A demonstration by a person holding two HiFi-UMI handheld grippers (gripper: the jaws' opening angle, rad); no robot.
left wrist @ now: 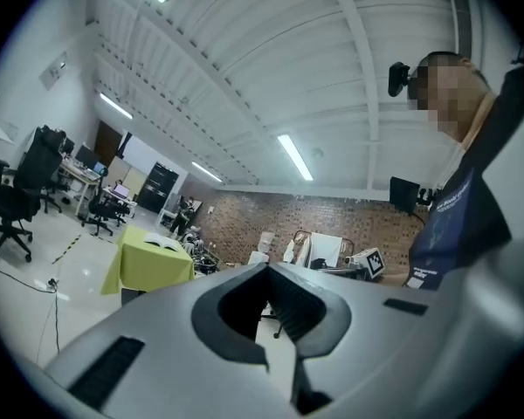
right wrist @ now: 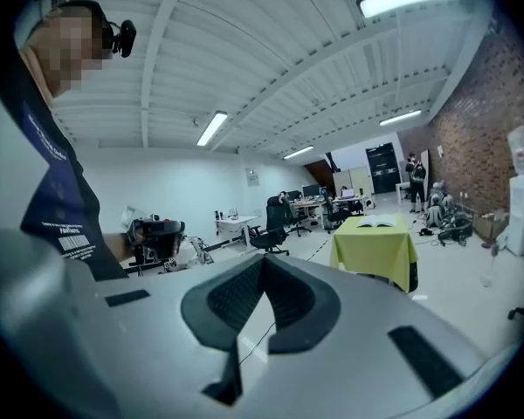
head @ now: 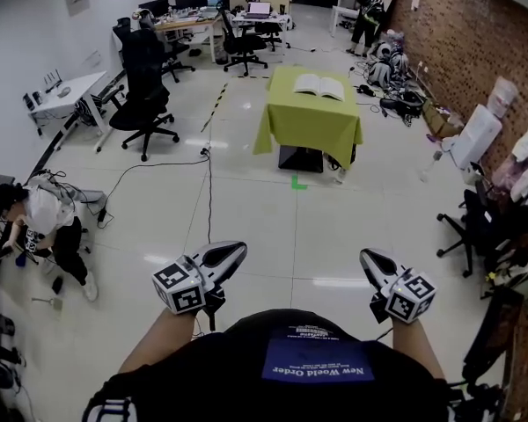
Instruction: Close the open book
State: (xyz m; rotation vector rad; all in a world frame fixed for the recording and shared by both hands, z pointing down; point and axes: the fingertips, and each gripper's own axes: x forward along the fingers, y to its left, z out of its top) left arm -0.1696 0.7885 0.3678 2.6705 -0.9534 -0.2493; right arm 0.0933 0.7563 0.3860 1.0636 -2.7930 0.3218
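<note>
The open book [head: 319, 85] lies flat on a small table under a yellow-green cloth [head: 308, 126], far ahead across the floor. Both grippers are held close to my body, well short of the table. My left gripper [head: 238, 250] is shut with nothing in it, and so is my right gripper [head: 368, 257]. In the left gripper view the jaws [left wrist: 266, 270] meet at the tips, and the book [left wrist: 163, 243] shows small on the table [left wrist: 148, 269] at left. The right gripper view has its closed jaws [right wrist: 264, 261] and the book [right wrist: 377, 223] on the table [right wrist: 373, 250] at right.
A person [head: 44, 227] crouches on the floor at the left. Black office chairs [head: 145, 95] and desks stand at the back left. Cables trail over the tiles. Clutter and a chair [head: 471, 227] line the brick wall at right. A green tape mark [head: 298, 182] lies before the table.
</note>
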